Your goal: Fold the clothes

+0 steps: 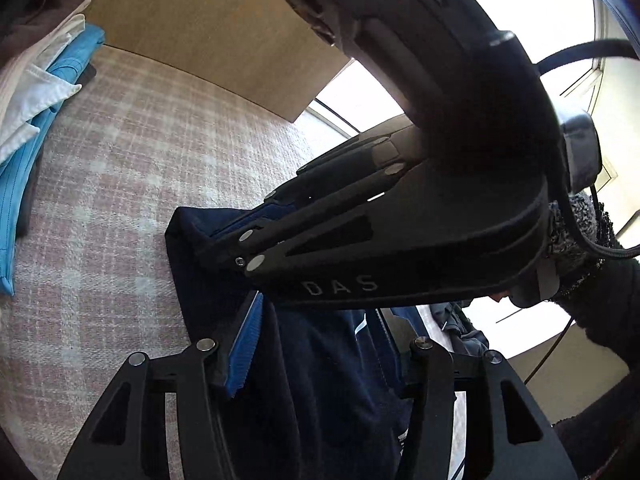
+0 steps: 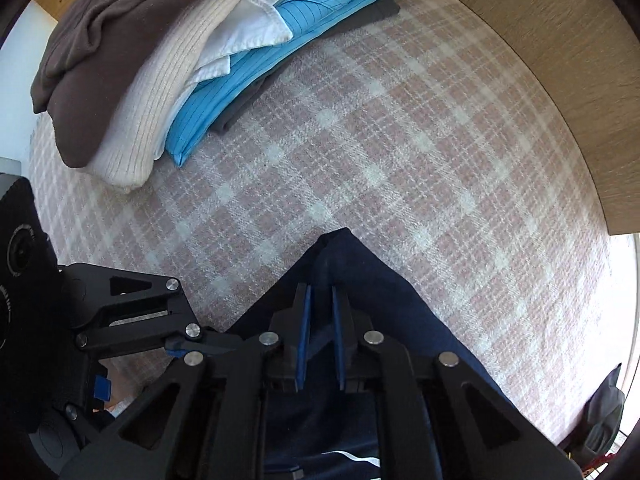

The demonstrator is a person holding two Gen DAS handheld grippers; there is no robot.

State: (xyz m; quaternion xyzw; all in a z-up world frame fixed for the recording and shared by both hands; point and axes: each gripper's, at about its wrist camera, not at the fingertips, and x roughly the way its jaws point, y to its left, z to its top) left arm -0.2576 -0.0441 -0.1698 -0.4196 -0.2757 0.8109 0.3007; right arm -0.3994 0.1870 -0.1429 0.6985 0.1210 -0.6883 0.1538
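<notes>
My right gripper (image 2: 320,300) has its blue pads close together, clamped on a fold of the dark blue garment (image 2: 360,276), which lies on the pink checked cloth (image 2: 400,140) covering the worktop, its corner pointing away from me. My left gripper (image 1: 316,344) stands wide apart over the same garment; its right pad is hidden behind the fabric, so I cannot tell whether it touches. The right tool's black body blocks much of the left view. At the far left sits a stack of folded clothes (image 2: 180,60); its lowest dark layers are mostly covered.
</notes>
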